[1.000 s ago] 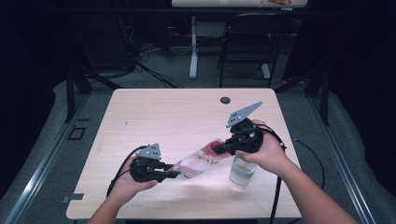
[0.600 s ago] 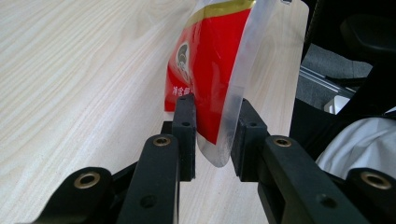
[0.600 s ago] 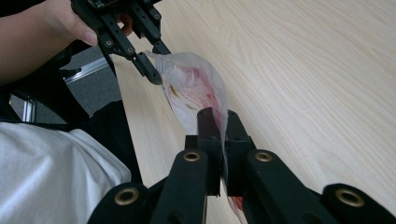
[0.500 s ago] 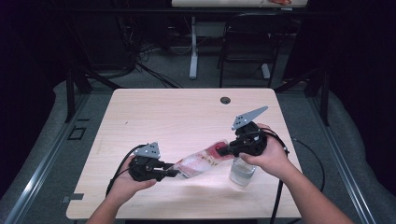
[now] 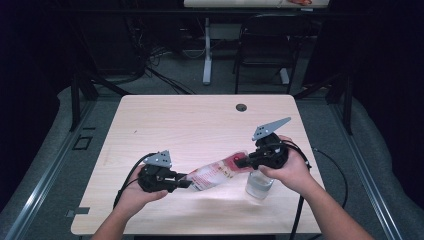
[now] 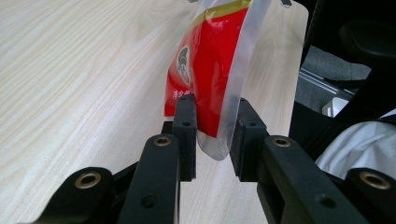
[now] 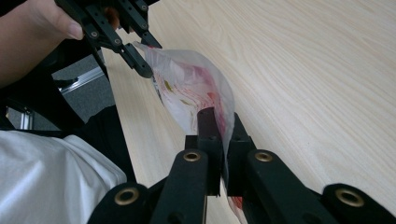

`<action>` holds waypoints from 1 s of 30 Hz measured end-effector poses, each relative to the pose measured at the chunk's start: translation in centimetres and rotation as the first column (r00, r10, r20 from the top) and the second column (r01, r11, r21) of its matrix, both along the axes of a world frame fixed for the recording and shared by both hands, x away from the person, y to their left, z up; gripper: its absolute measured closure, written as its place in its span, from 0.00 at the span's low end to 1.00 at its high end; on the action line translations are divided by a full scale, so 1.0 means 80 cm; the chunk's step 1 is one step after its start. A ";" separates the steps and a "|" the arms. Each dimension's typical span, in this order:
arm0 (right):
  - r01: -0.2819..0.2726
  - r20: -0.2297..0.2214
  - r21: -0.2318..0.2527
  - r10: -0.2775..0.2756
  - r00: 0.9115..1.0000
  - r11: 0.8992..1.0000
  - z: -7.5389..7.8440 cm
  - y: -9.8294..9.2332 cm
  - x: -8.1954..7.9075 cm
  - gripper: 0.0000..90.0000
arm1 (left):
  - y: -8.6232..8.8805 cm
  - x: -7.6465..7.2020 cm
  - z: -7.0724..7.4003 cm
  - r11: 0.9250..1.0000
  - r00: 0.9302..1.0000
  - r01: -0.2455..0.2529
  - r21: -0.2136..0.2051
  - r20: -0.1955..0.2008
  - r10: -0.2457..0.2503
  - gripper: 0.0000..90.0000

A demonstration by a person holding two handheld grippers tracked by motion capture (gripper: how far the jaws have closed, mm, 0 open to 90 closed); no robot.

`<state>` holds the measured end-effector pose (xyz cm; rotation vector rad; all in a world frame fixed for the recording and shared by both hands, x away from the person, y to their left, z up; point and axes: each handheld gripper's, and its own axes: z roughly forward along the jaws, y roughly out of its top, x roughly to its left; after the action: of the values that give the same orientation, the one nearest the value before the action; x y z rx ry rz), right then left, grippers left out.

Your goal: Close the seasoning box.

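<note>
A red and clear plastic pouch (image 5: 217, 172) hangs stretched between my two grippers above the table's front half. My left gripper (image 5: 186, 183) is shut on its lower left end; in the left gripper view the pouch (image 6: 210, 70) bulges between the pads of that gripper (image 6: 212, 126). My right gripper (image 5: 240, 162) is shut on the upper right end, and in the right gripper view its jaws (image 7: 219, 126) pinch the pouch (image 7: 191, 88) flat. The left gripper (image 7: 142, 58) shows farther off there, gripping the other edge.
A clear plastic bottle (image 5: 259, 184) stands on the light wooden table (image 5: 200, 125) just below my right hand. A round cable hole (image 5: 241, 107) sits near the far edge. A chair (image 5: 265, 45) and a table leg stand beyond.
My right hand has drifted slightly to the right and lower. The left hand has stayed put, and the pouch remains held at both ends.
</note>
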<state>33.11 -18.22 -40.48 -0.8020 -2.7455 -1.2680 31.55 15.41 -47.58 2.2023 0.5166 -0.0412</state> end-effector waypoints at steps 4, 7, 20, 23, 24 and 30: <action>0.010 -0.001 0.008 -0.010 1.000 1.000 -0.005 -0.002 0.000 0.99 | 0.000 0.001 0.002 1.000 1.000 0.000 0.006 -0.005 0.000 0.84; 0.019 -0.002 0.009 -0.019 1.000 1.000 -0.009 -0.004 0.000 0.99 | 0.000 0.002 0.004 1.000 1.000 -0.001 0.008 -0.004 0.001 0.84; 0.041 0.000 0.020 -0.041 0.999 0.999 -0.018 -0.012 -0.001 0.99 | 0.000 0.007 0.016 1.000 1.000 0.001 0.007 -0.004 -0.001 0.84; 0.044 -0.002 0.022 -0.044 0.999 0.999 -0.020 -0.014 0.000 0.99 | -0.001 0.008 0.019 1.000 1.000 0.001 0.008 -0.003 -0.001 0.84; 0.048 -0.001 0.026 -0.048 0.999 0.998 -0.021 -0.015 0.000 0.99 | -0.002 0.008 0.020 1.000 1.000 -0.002 0.008 -0.006 0.002 0.84; 0.062 -0.004 0.039 -0.062 0.998 0.997 -0.024 -0.020 -0.001 0.99 | -0.004 0.011 0.025 1.000 1.000 0.001 0.011 0.004 -0.002 0.85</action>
<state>33.06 -19.83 -42.41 -0.8910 -2.7051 -1.3259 32.46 15.08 -45.56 2.2127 0.5142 -0.0352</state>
